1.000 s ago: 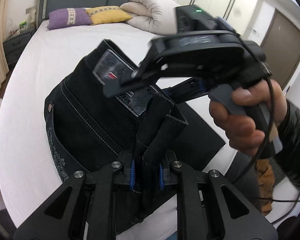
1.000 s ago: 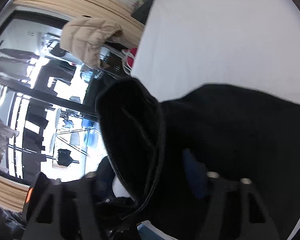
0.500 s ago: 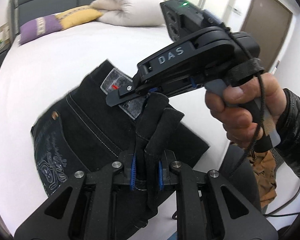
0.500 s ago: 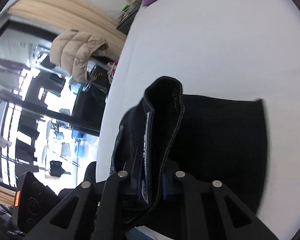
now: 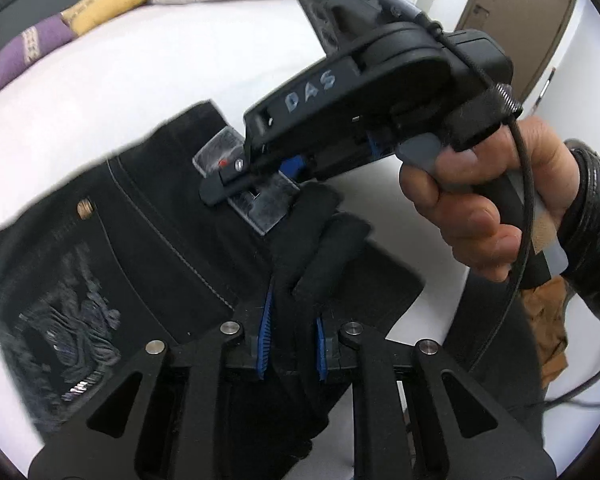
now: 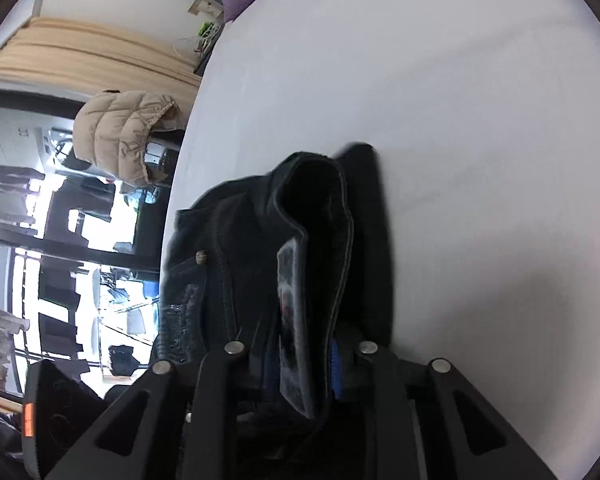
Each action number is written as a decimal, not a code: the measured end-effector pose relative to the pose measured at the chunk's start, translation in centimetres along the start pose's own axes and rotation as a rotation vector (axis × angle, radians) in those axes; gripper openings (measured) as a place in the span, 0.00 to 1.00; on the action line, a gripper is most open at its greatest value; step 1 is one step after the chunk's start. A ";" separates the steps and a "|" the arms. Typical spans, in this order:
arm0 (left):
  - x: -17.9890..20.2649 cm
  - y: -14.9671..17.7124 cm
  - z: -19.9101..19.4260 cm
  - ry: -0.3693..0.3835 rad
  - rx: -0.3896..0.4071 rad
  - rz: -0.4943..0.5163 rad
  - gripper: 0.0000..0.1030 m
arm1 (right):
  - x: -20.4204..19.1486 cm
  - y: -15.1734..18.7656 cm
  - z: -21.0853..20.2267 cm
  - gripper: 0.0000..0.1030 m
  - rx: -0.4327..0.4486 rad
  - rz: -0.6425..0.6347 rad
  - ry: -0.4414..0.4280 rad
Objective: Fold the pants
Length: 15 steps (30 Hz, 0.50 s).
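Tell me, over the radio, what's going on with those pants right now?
Left gripper clamped on a fold of the black pants. Right gripper holds the waistband, jaws opening slightly. Pants partly on the white bed. Nothing in the way.

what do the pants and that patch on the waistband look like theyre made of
Pants: black denim by the look, matte and heavy, with pale contrast stitching and a metal rivet. Patch: grey, with a slight sheen, perhaps leather or a coated label; blur leaves it open.
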<state>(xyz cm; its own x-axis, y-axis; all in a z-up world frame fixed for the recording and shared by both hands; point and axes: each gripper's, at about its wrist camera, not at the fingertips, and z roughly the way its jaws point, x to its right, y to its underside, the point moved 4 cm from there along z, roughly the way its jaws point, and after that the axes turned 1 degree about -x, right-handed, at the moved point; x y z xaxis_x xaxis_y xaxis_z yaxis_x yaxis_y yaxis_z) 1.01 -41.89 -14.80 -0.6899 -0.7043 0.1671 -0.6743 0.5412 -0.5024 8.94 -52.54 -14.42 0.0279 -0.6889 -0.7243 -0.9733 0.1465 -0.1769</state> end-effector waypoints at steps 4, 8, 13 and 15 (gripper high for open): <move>-0.1 -0.3 -1.1 0.090 0.006 -0.036 0.30 | 0.7 1.1 -1.3 0.29 0.073 0.032 -0.064; -0.6 0.1 -4.3 0.198 0.044 -0.092 0.61 | 0.5 2.3 -4.0 0.39 0.141 0.056 0.003; -3.5 0.5 -7.5 0.229 0.128 -0.182 0.61 | -2.3 3.1 -6.6 0.20 0.188 0.012 0.038; -5.0 0.9 -8.0 0.236 0.150 -0.238 0.61 | -4.9 3.4 -6.0 0.15 0.165 -0.054 0.034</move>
<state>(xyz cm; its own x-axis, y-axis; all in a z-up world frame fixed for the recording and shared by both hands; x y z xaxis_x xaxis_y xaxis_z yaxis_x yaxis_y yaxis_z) 1.71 -34.21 -9.35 -0.5721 -0.6673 0.4769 -0.7890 0.2890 -0.5421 4.09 -52.95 -7.48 0.0688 -0.7225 -0.6880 -0.9200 0.2207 -0.3238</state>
